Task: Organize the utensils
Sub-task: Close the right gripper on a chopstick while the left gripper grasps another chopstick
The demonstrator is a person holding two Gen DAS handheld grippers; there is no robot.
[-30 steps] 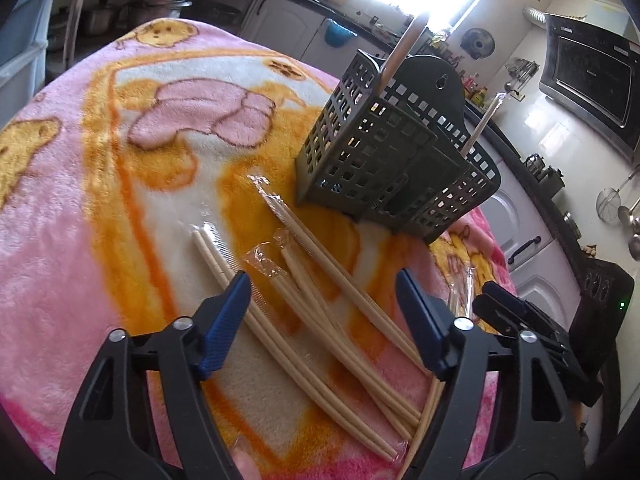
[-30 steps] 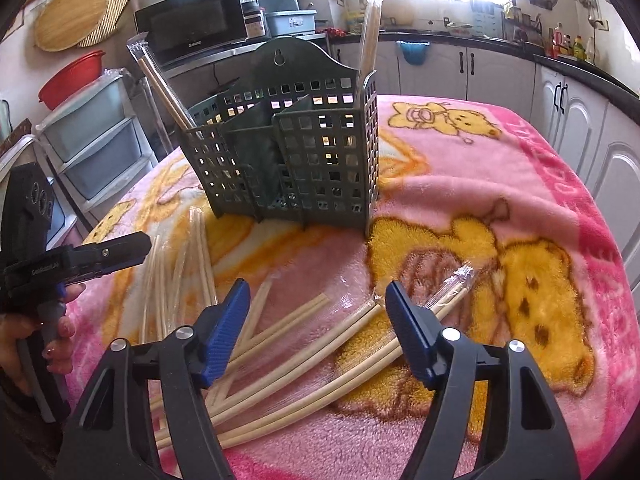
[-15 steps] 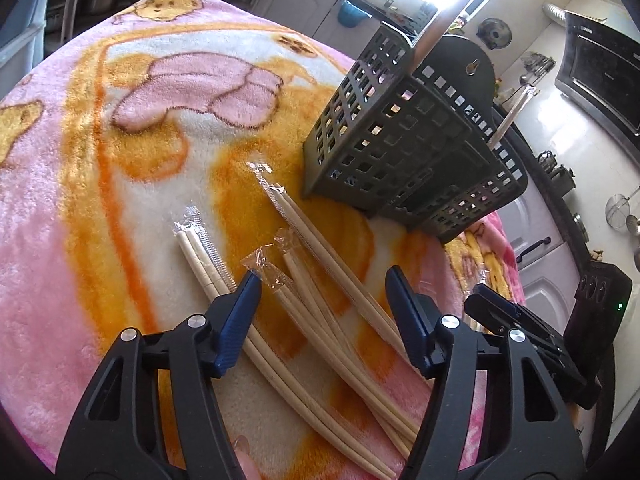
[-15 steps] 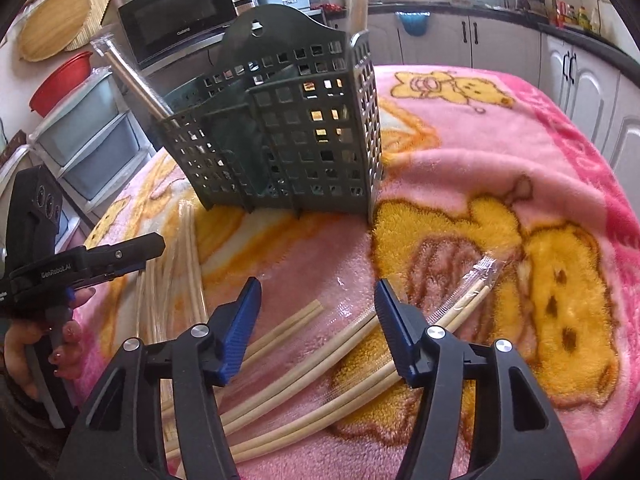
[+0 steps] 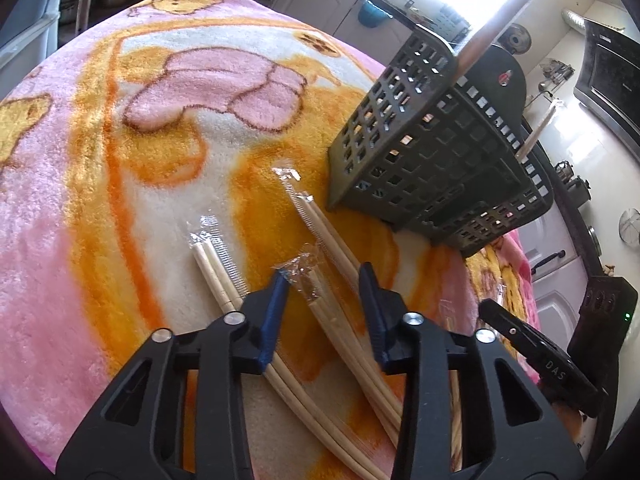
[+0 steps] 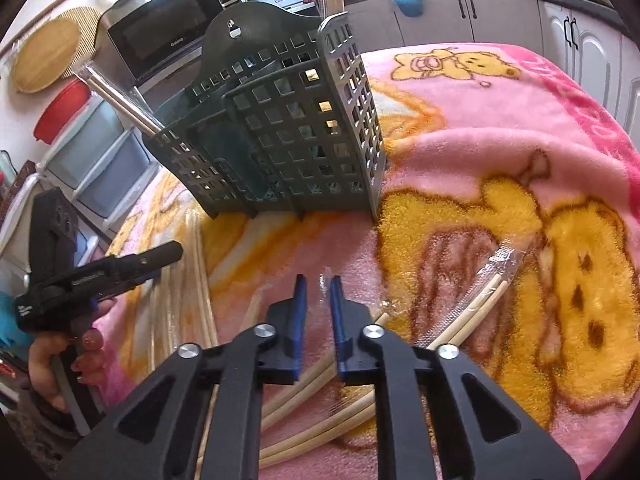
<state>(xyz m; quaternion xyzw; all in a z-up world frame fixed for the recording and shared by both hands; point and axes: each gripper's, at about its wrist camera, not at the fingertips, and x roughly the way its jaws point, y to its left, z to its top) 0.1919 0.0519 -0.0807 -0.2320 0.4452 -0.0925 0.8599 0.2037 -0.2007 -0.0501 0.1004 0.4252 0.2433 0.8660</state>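
While its jaws are closing, the left gripper (image 5: pixel 322 280) hangs low over the blanket (image 5: pixel 100 200) in the left wrist view, and a wrapped pair of chopsticks (image 5: pixel 320 312) lies between the blue pads with gaps on both sides, so nothing is clamped. A second pair (image 5: pixel 216 268) lies just left of the left pad, and a third (image 5: pixel 324 228) runs from near the foot of the rack (image 5: pixel 420 152) back under the right pad. The rack stands toward the blanket's far right side, with one pair (image 5: pixel 496 36) upright in its near compartment. At the right edge the other tool shows only as a black bar. In the right wrist view, the right gripper (image 6: pixel 318 296) has its pads drawn close together on the clear wrapper end of a pair (image 6: pixel 316 372) that runs back under the tool. Another pair (image 6: pixel 476 312) lies to the right on the blanket (image 6: pixel 480 140). The rack (image 6: pixel 288 136) stands beyond, mid-blanket. At the left edge a hand (image 6: pixel 60 364) holds the left tool above more pairs (image 6: pixel 196 256).
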